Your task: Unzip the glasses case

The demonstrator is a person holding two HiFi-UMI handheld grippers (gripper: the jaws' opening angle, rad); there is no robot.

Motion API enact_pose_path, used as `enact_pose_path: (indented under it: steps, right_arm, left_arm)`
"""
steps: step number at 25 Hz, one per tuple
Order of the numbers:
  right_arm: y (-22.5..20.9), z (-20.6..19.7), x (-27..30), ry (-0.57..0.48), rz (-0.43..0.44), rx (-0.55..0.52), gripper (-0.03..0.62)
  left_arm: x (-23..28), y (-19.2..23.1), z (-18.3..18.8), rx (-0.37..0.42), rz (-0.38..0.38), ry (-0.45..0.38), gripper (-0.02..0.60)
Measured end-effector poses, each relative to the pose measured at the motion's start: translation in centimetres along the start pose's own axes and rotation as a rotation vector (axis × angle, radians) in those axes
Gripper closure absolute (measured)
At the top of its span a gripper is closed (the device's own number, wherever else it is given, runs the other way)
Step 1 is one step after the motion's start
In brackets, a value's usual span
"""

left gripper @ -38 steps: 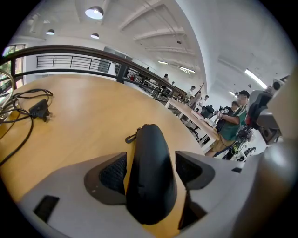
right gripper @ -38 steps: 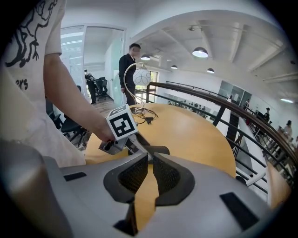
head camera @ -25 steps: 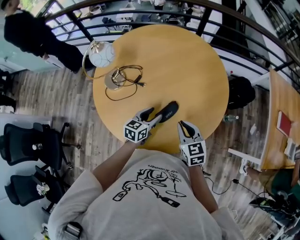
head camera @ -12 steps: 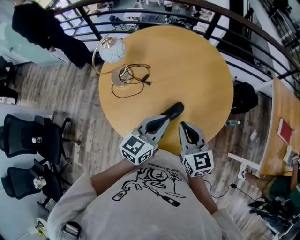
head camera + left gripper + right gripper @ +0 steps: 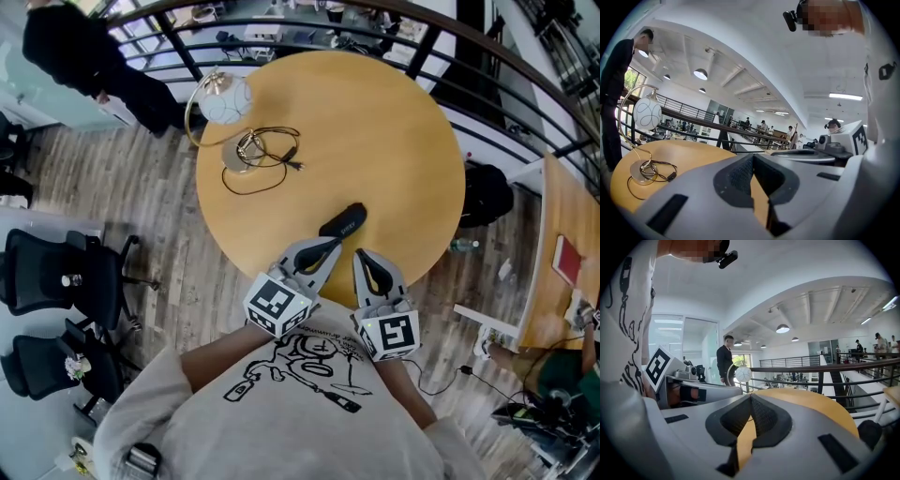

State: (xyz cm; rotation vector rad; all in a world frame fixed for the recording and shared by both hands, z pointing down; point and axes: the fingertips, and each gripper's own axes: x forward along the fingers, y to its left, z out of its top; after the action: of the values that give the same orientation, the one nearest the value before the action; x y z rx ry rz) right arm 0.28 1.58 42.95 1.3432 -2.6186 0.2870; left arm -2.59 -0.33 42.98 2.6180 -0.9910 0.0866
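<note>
Black case [image 5: 343, 223] lies on the wooden surface [image 5: 375, 122], just beyond the left hand-held gripper [image 5: 322, 251] and right hand-held gripper [image 5: 368, 264]. Both hover, jaws together and empty, likely poised to pin it and find the zip.

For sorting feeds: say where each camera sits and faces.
Head view: on the head, steeply down at the table; shirt, left hand-held gripper and right hand-held gripper show.
Left gripper view: on that hand-held gripper, facing across the table; shut jaws show.
Right gripper view: likewise, on the right one.
All share the lamp.
</note>
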Motion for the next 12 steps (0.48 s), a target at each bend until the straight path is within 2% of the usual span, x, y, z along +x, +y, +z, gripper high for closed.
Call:
enact_pose_path:
  steps: [12]
  right_arm:
    - [0.11,0.1,0.43,0.001,0.018,0.0,0.572]
  left_arm:
    - [0.38,0.46,-0.39,-0.005,0.005,0.021,0.572]
